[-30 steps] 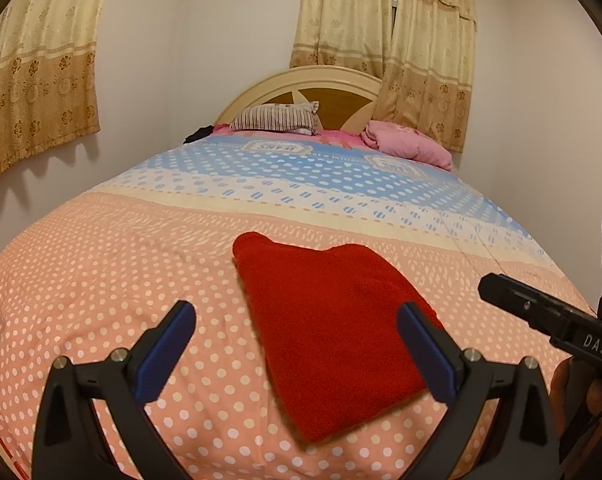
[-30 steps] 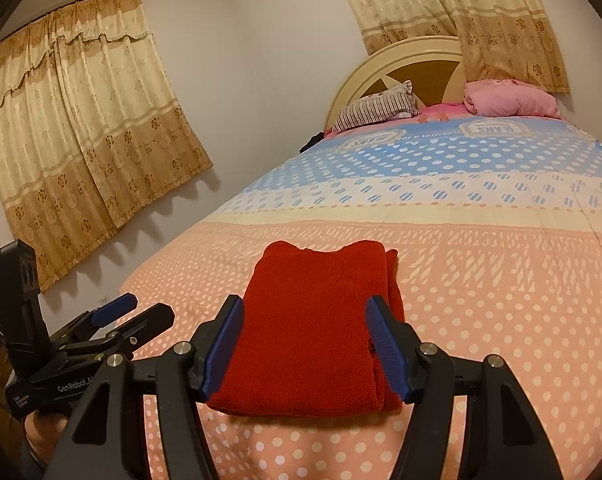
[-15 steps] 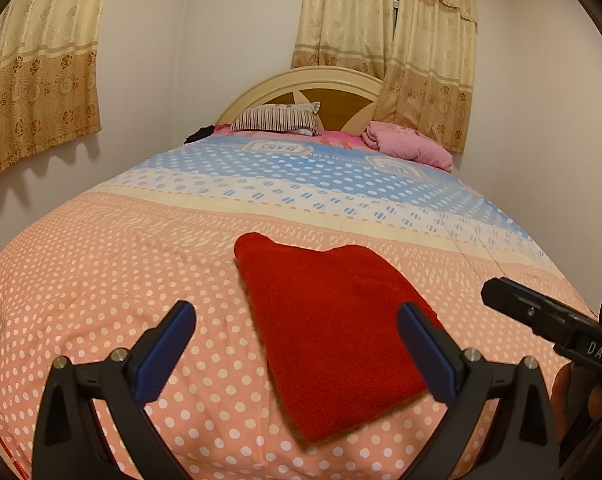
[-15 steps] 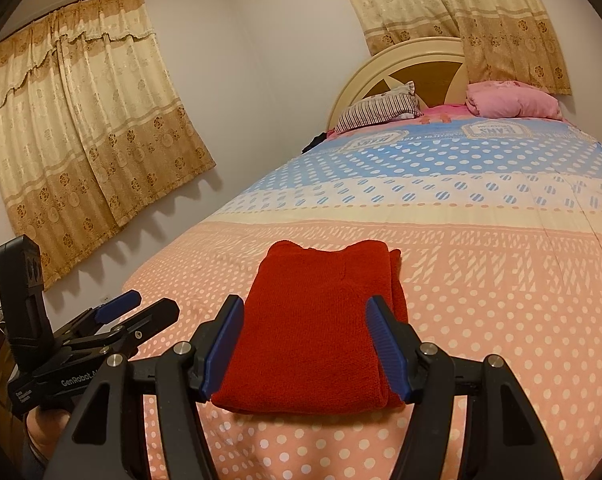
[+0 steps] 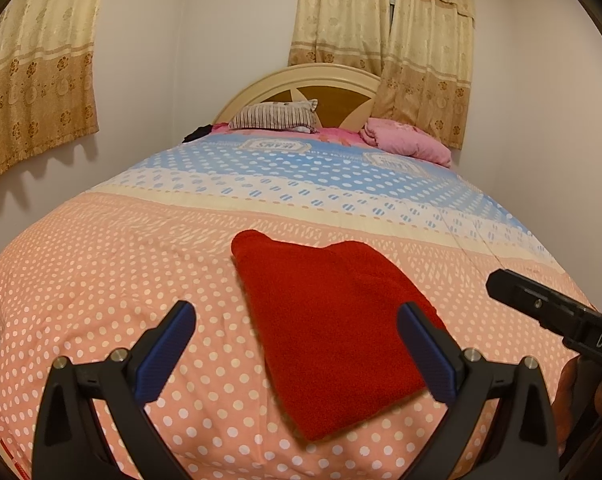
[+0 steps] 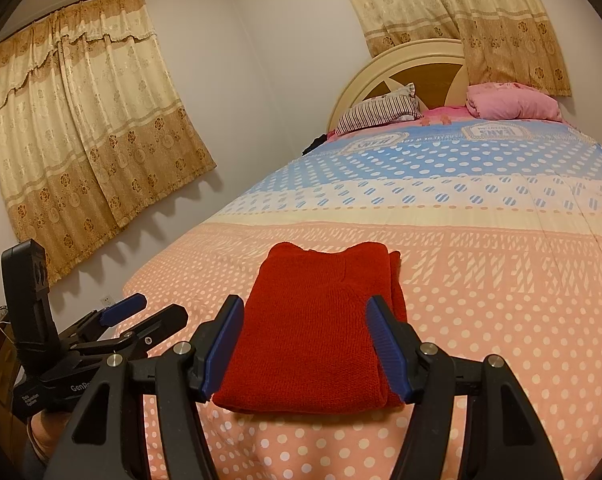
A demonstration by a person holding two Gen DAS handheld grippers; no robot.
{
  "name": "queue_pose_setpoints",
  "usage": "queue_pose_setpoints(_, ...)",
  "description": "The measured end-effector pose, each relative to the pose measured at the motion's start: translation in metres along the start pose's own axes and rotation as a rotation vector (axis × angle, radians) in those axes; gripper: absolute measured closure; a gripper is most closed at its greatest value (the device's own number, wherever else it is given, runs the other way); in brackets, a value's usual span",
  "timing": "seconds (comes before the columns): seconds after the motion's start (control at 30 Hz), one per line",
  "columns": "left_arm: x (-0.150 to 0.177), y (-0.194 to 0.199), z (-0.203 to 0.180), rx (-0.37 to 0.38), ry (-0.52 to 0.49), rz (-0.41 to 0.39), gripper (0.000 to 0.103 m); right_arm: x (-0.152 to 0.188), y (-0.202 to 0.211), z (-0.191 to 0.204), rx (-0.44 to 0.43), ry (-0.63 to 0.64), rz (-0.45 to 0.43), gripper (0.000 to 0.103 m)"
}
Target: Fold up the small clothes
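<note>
We see the red knitted garment [image 6: 313, 332], folded into a compact rectangle, lying on the peach polka-dot bedspread [image 5: 101, 280] near the foot of the bed. Our left gripper [image 5: 297, 354] and right gripper [image 6: 305, 346] both hover just short of it, jaws apart and holding nothing. We judge the fold could slump: the layered right edge looks loose, and a clumsy nudge might spread it. Readable writing: "DAS" on the right tool, "GenRo…" on the left, "JEANS"-like badges on the blue band, unclear.
</note>
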State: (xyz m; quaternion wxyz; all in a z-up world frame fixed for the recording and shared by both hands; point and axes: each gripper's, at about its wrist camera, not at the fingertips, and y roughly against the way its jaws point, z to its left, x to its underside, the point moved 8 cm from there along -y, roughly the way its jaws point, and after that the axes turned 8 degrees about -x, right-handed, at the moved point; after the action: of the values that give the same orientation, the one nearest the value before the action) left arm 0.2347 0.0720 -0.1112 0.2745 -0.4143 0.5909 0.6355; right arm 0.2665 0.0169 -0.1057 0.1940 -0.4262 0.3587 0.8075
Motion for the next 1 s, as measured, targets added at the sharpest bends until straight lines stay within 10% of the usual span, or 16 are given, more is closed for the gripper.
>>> queue_pose_setpoints(1.0,-0.015,0.011,0.012,-0.059,0.006,-0.059,0.0,-0.013,0.02,0.021,-0.018,0.073,-0.047,0.038)
